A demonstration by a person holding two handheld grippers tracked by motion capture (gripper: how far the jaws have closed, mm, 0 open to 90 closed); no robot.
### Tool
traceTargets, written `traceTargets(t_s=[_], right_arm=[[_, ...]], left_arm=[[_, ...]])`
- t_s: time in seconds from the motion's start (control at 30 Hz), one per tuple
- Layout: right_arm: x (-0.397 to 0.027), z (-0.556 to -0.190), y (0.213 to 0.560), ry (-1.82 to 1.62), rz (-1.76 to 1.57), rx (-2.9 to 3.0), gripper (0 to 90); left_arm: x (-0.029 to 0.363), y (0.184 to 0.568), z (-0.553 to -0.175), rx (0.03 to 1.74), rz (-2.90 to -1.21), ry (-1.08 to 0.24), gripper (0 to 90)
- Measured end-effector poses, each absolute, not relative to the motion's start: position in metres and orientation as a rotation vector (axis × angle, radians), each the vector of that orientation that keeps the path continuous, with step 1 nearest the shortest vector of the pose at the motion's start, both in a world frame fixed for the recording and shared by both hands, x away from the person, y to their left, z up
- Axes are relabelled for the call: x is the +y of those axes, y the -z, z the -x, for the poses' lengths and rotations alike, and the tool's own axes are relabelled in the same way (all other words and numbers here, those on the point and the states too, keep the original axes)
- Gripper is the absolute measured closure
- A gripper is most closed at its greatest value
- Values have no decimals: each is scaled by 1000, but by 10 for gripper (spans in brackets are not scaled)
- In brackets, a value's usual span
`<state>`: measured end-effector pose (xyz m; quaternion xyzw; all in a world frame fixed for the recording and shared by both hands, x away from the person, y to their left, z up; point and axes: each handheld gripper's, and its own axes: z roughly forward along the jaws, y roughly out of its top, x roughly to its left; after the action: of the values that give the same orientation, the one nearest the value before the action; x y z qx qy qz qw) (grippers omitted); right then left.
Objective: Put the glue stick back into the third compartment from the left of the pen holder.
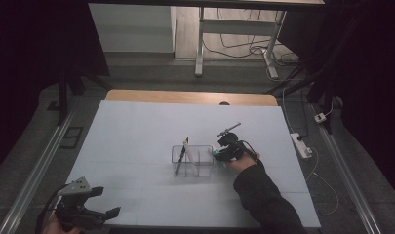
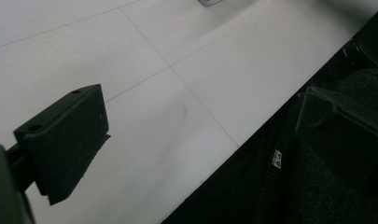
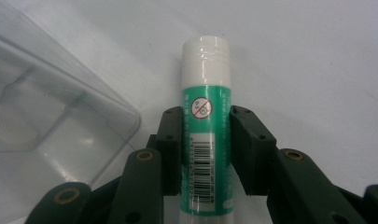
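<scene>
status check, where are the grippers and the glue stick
Right gripper shut on glue stick, beside clear organizer. Left gripper open, idle at table's near corner. Nothing in the way.

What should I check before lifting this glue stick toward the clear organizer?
1. Grip on the glue stick: ok. The right gripper has both pads pressed on its green label.
2. Stick centred between the pads: ok; it runs straight up the middle in the right gripper view.
3. Cap on: ok, the white cap is seated.
4. Clear organizer ready: a pen leans in its left compartment; the right compartments look free, though the clear walls make this hard to tell.
5. Clearance from the organizer's wall: cannot tell; its corner sits close beside the gripper.
6. Left gripper out of the way: ok, open at the table's near left corner.
</scene>
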<state>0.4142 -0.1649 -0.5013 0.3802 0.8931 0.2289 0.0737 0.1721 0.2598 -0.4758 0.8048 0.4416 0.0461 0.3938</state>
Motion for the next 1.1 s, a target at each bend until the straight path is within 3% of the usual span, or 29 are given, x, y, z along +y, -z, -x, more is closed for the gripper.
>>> traceTargets(t_s=[1.1], right_arm=[[-185, -394, 454, -975, -1080, 2519, 652]], left_arm=[[260, 475, -171, 1114, -2041, -124, 26]])
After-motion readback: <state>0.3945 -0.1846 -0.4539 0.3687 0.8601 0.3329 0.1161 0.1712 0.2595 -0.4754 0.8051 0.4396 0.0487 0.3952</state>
